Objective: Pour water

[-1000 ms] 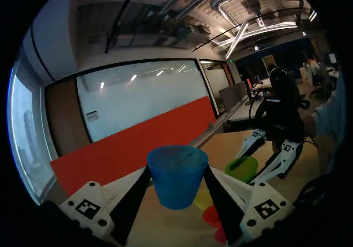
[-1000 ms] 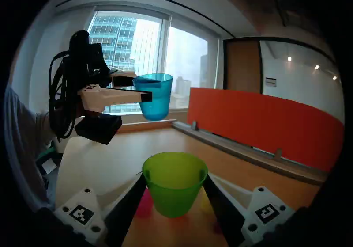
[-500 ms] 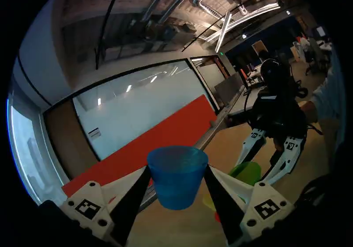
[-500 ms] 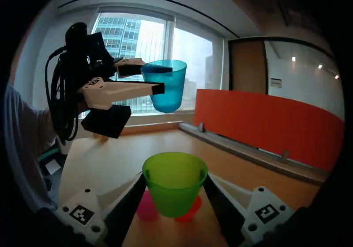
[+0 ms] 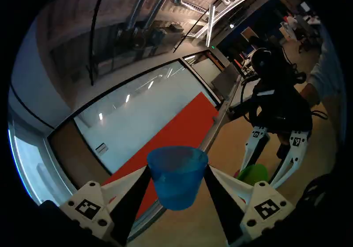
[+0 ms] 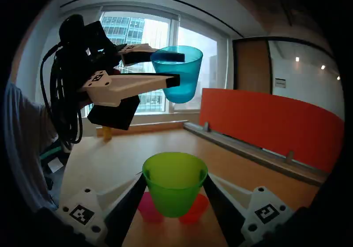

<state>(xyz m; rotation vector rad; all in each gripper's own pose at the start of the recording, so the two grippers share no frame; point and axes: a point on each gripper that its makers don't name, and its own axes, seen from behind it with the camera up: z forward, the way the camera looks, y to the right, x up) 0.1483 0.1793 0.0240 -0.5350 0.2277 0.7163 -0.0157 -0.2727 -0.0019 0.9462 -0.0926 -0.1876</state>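
A wooden table (image 6: pixel 110 158) runs to an orange panel (image 6: pixel 273 123) on the right. A glass wall (image 5: pixel 145 110) rises above the panel, and a bright window (image 6: pixel 132 28) fills the far side. A pink piece (image 6: pixel 148 203) and a red piece (image 6: pixel 196 205) lie on the table under the near cup, which partly hides them. Black cables (image 6: pixel 66 96) hang beside a grey sleeve (image 6: pixel 22 136) at the left.

Black-and-white square markers (image 6: pixel 81 214) sit on the gripper bodies. A small sign (image 5: pixel 102 148) on the glass wall is too small to read.

The left gripper (image 5: pixel 177 171) clamps both fingers on the blue cup (image 5: pixel 177 185), a translucent, tapered tumbler. It is held mouth-up in the air, above and farther off than the green cup (image 6: pixel 175 189). The right gripper (image 6: pixel 175 176) squeezes that lime-green tumbler between both fingers, low over the table. Whether either cup holds water cannot be told.
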